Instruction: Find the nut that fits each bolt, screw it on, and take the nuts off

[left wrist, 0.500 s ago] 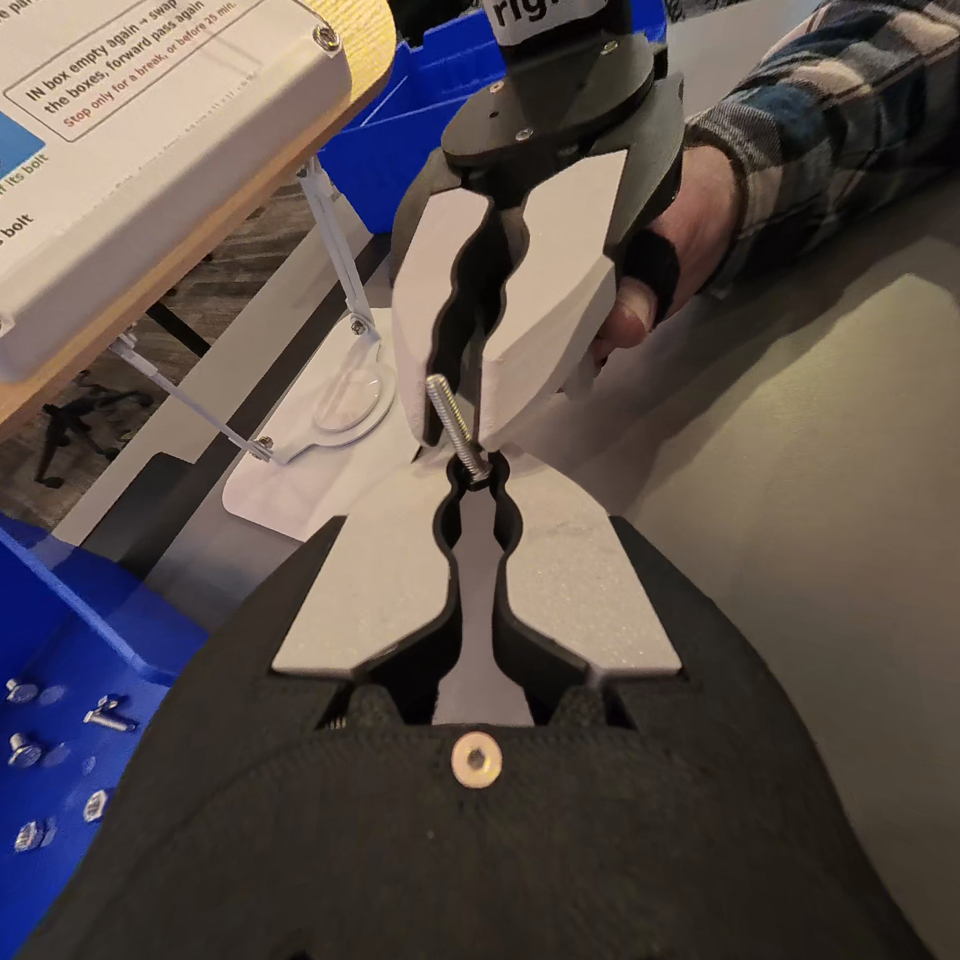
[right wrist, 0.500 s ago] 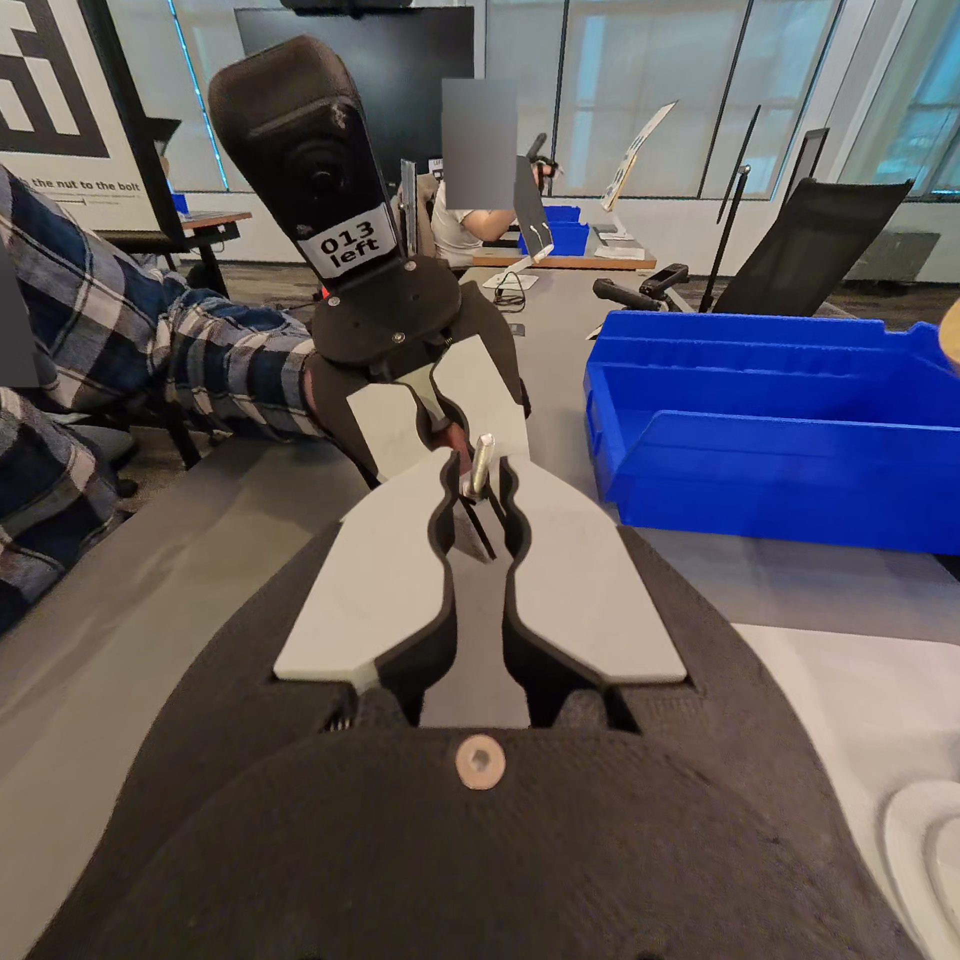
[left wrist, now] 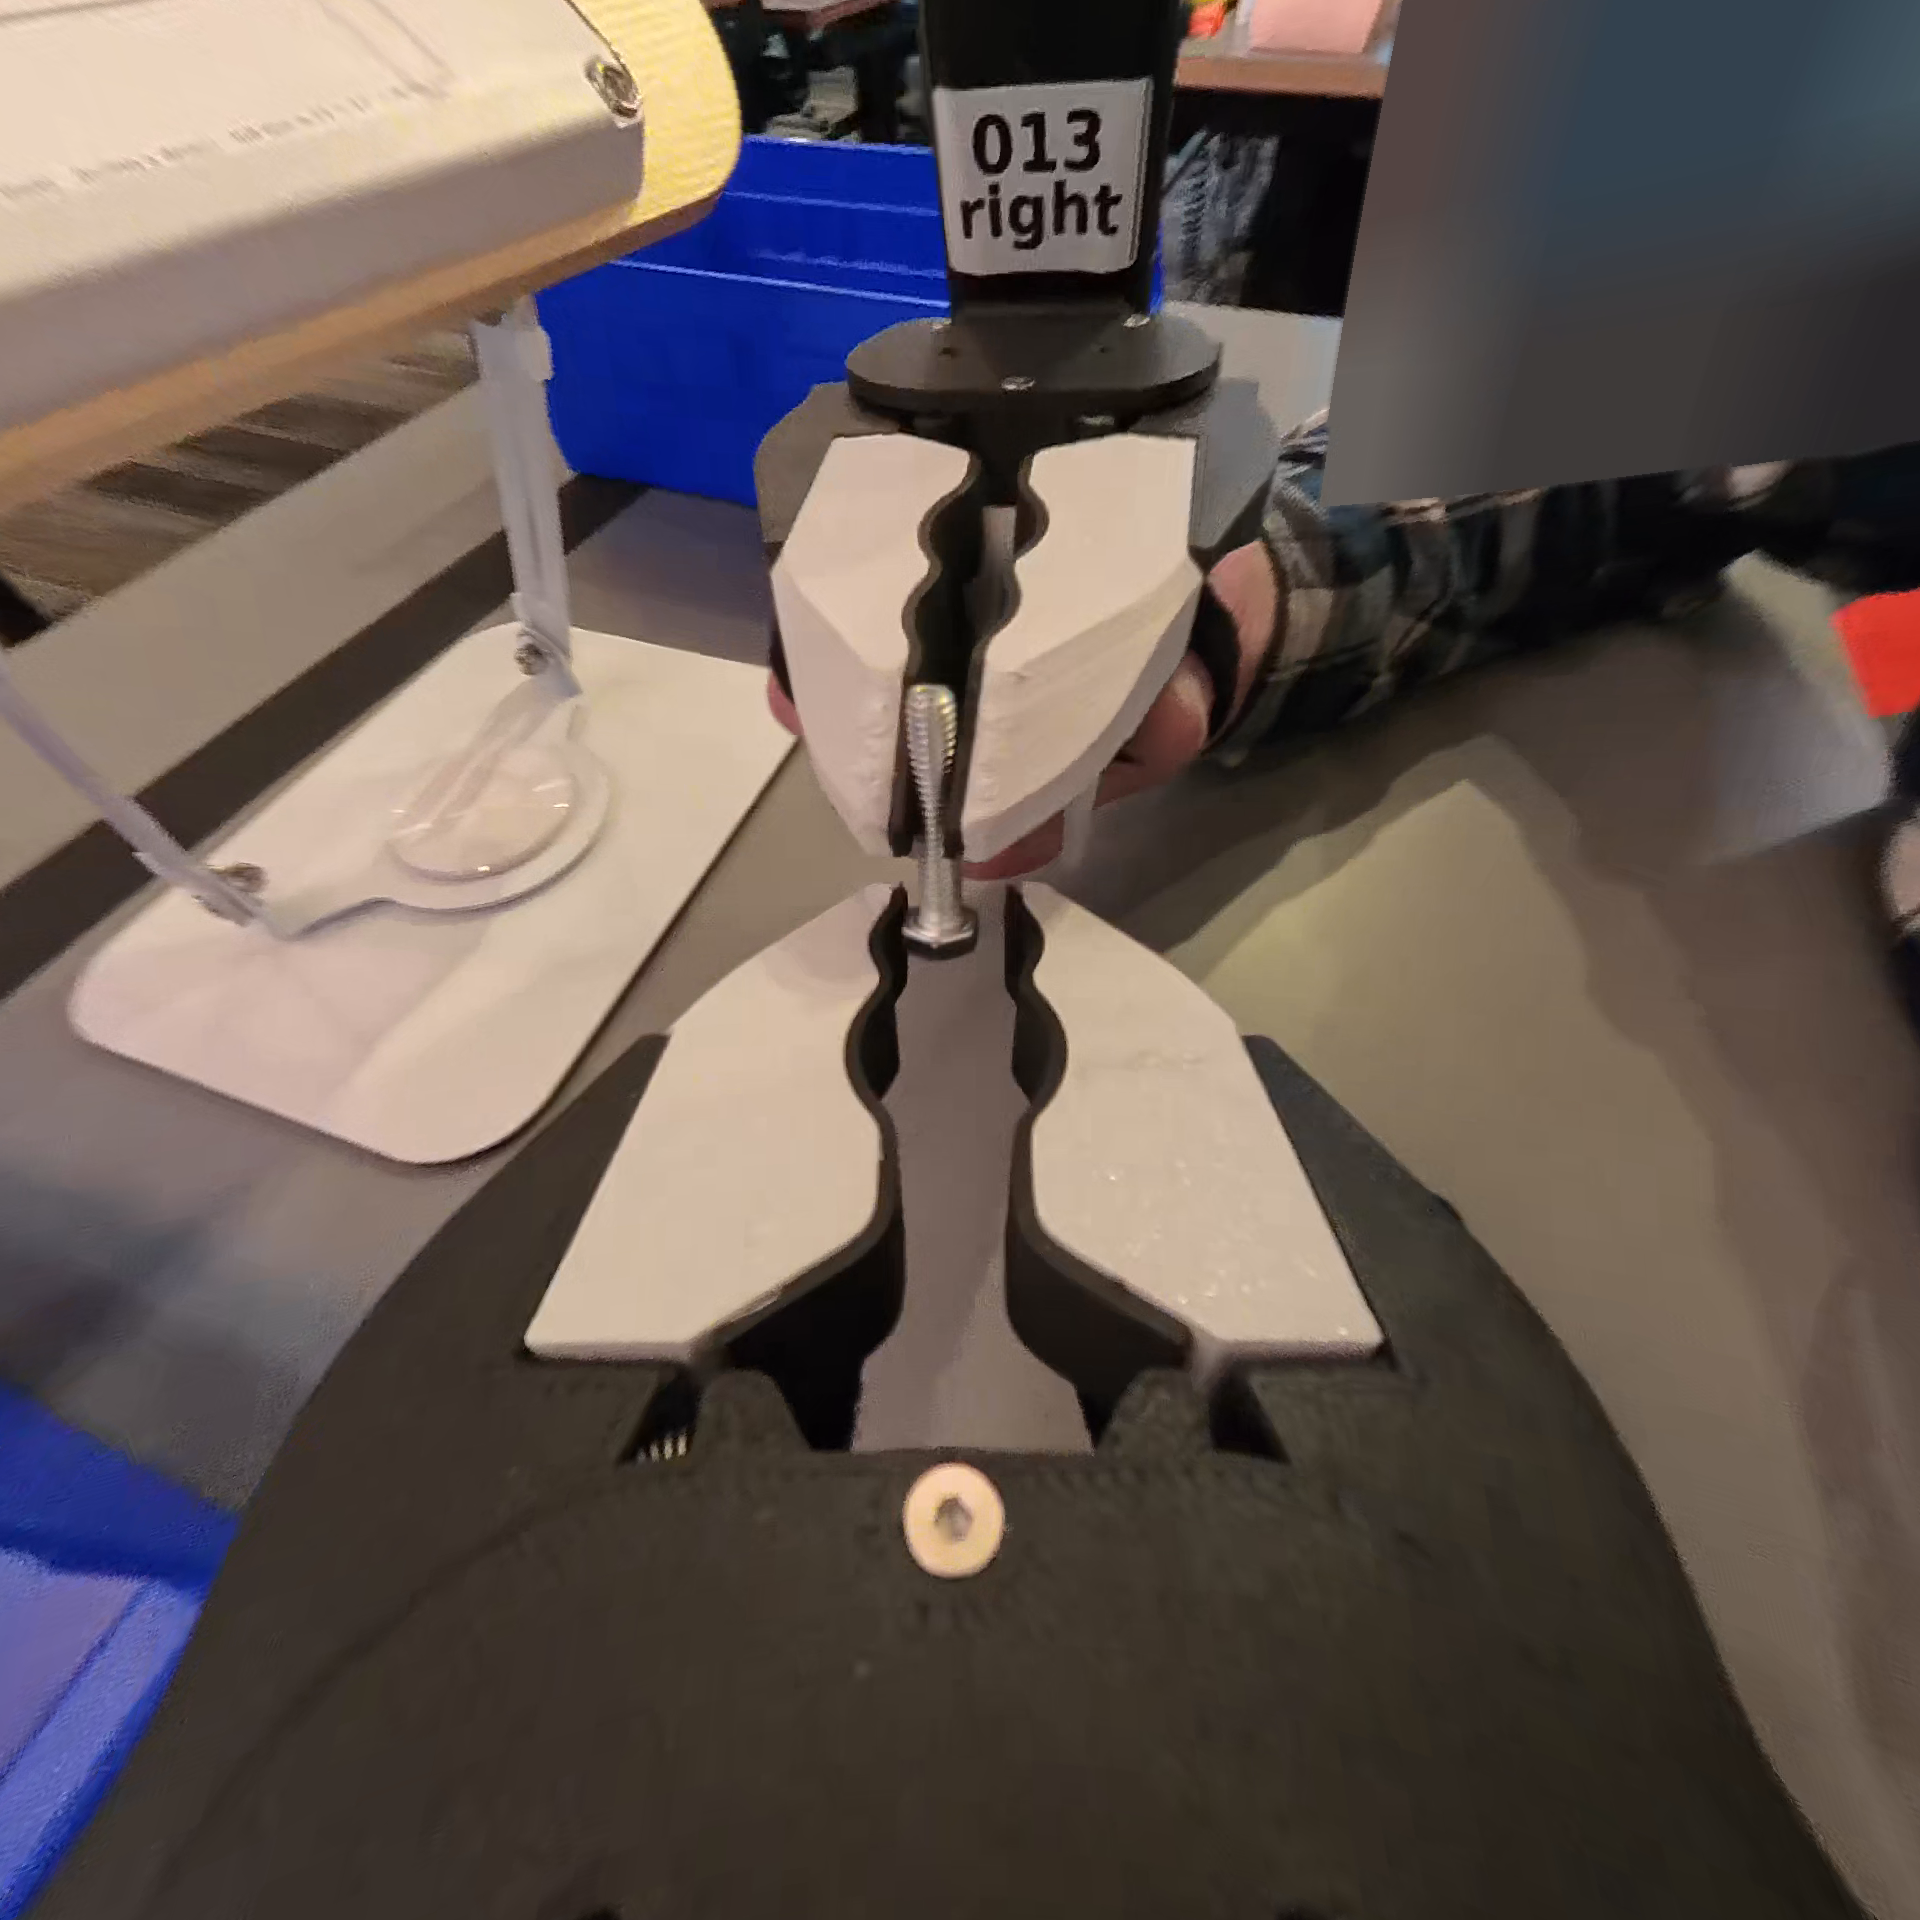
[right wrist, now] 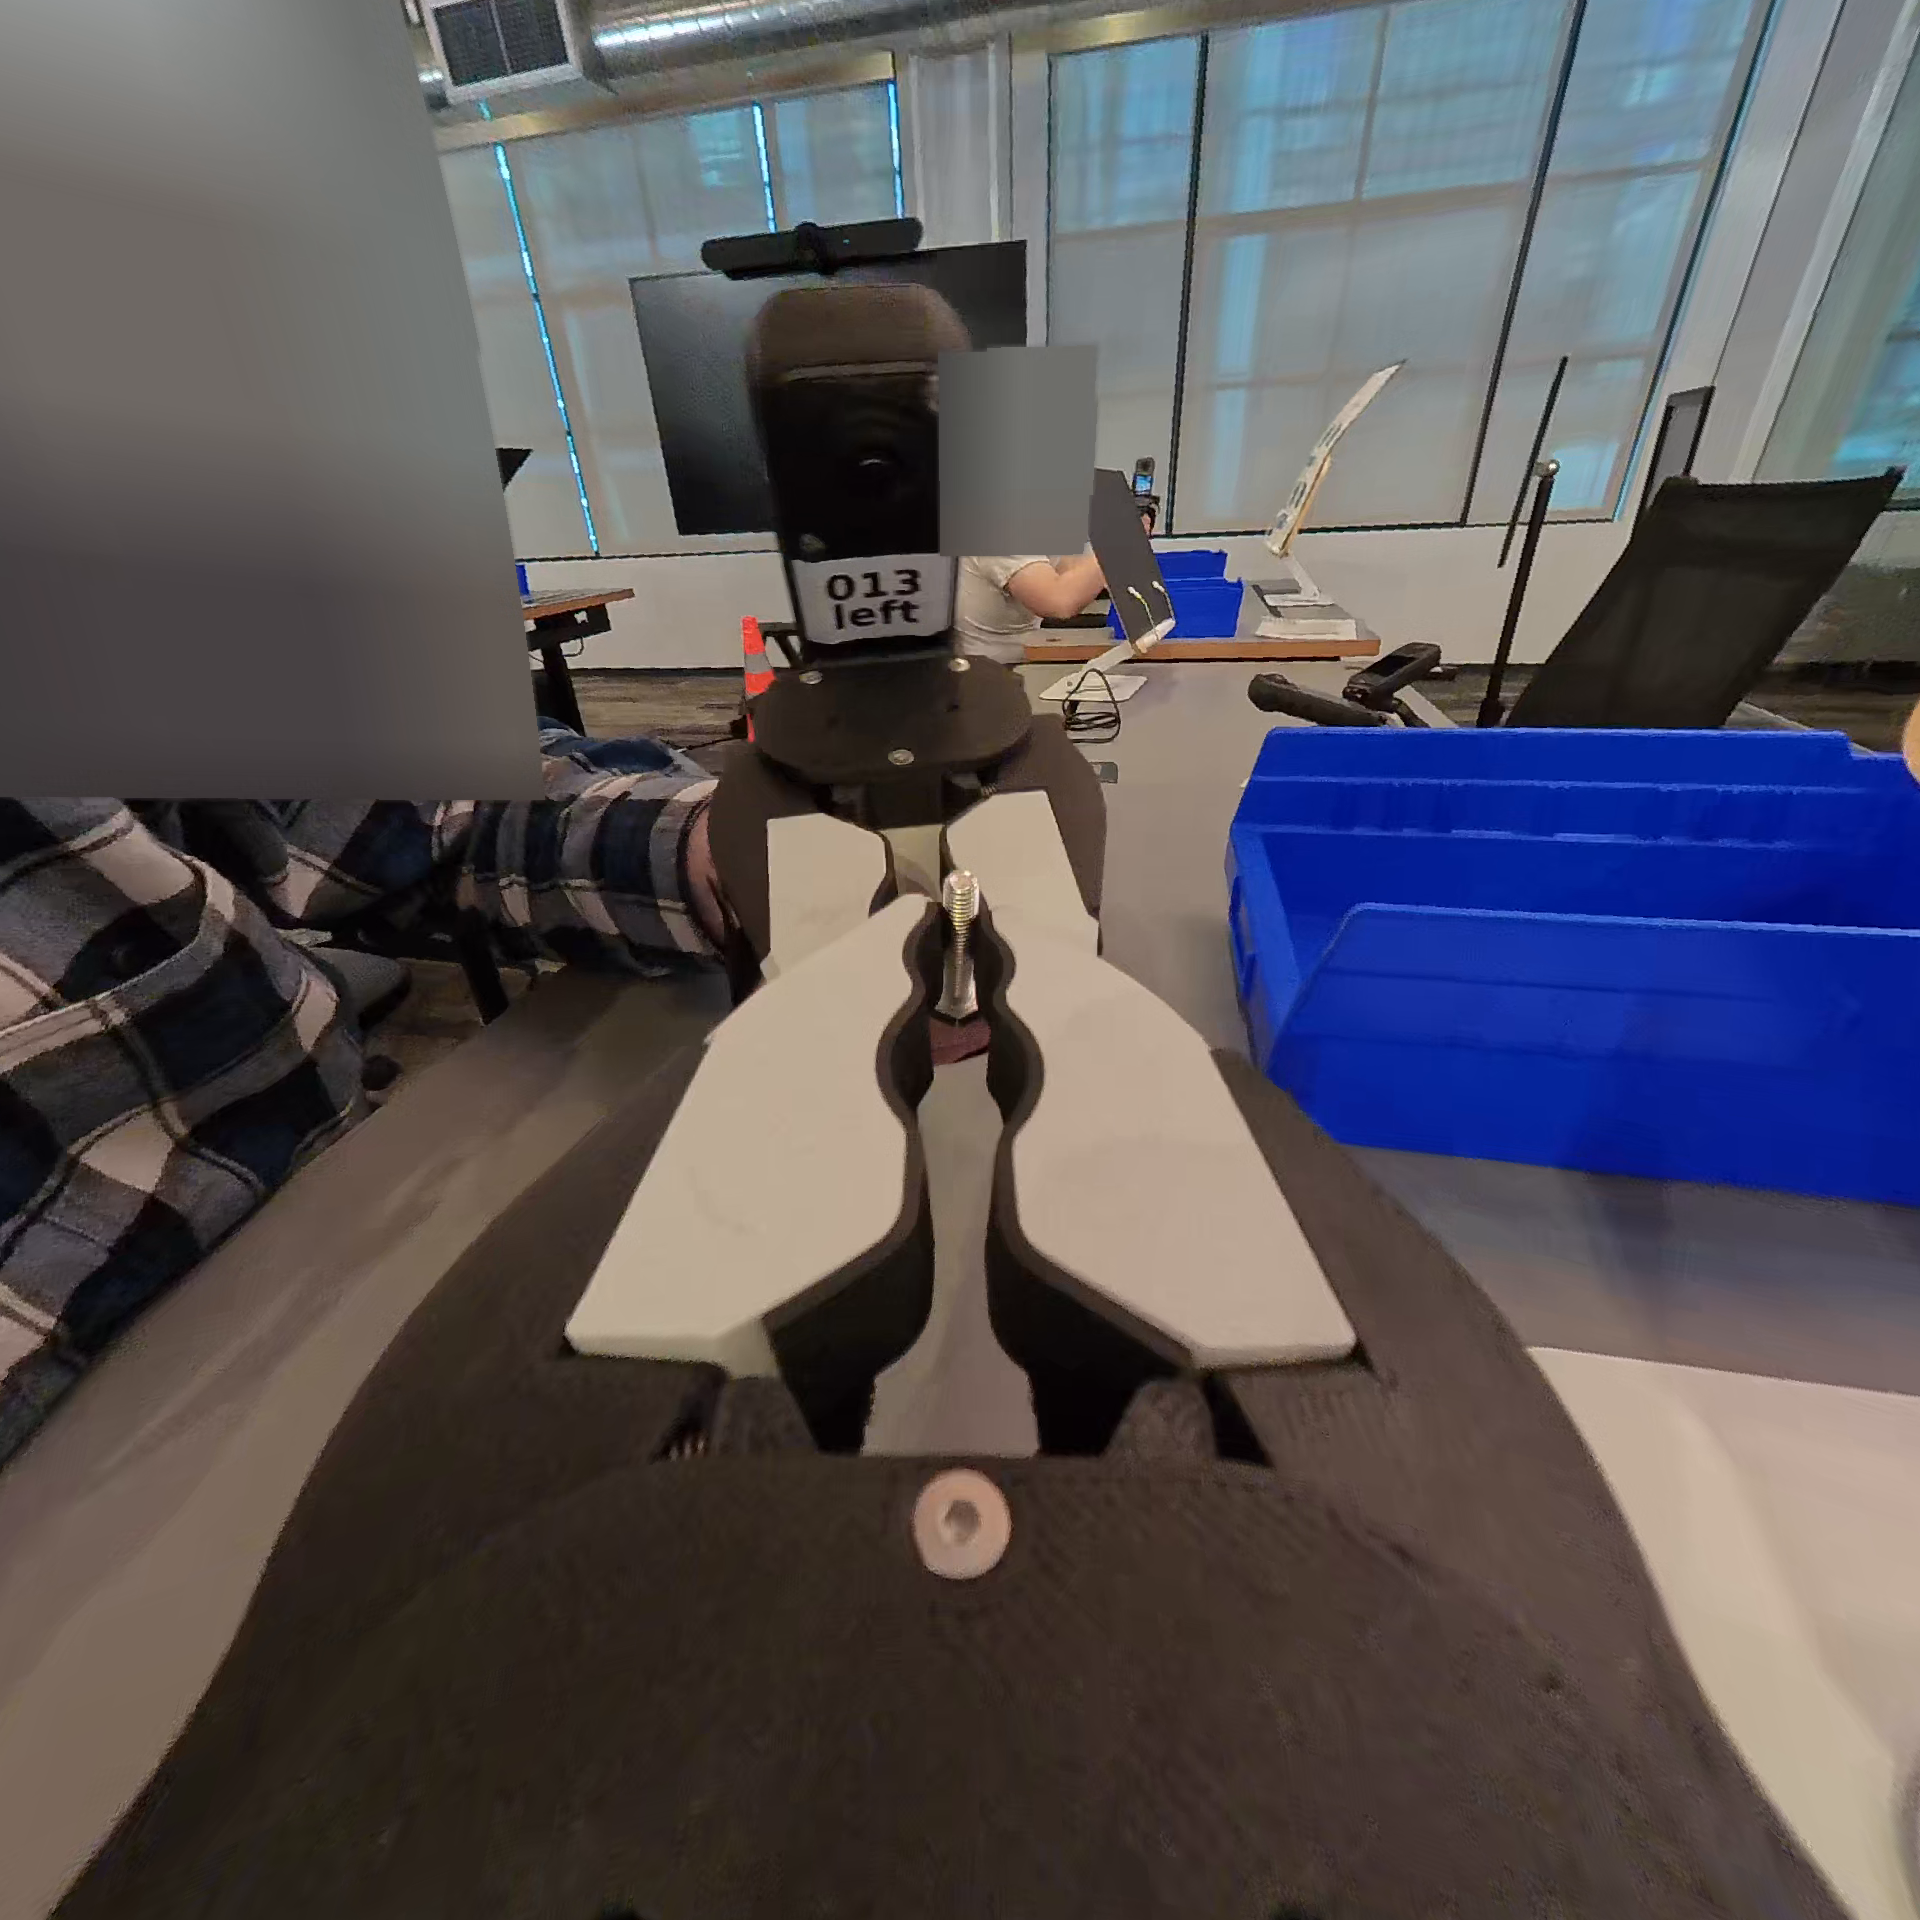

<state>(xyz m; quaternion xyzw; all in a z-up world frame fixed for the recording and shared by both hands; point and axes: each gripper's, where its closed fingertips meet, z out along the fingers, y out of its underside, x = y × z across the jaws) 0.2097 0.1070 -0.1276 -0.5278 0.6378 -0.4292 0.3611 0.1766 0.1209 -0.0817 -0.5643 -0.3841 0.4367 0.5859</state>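
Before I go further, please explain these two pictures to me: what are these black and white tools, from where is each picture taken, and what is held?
There is no robot here. A person holds one handheld gripper in each hand, and a small camera on each looks forward along its two white fingers.

The left wrist view looks along the left gripper toward the right gripper, which faces it. The right wrist view is the opposite look: the right gripper is near, the left one behind it.

A silver bolt is held by the right gripper, whose fingers are closed on its threaded shaft. The bolt's head sits between the left gripper's fingertips, which stand apart with a visible gap on one side, so the left one does not grip it.

On the grey table are a blue bin and a white stand base. No nut is visible.
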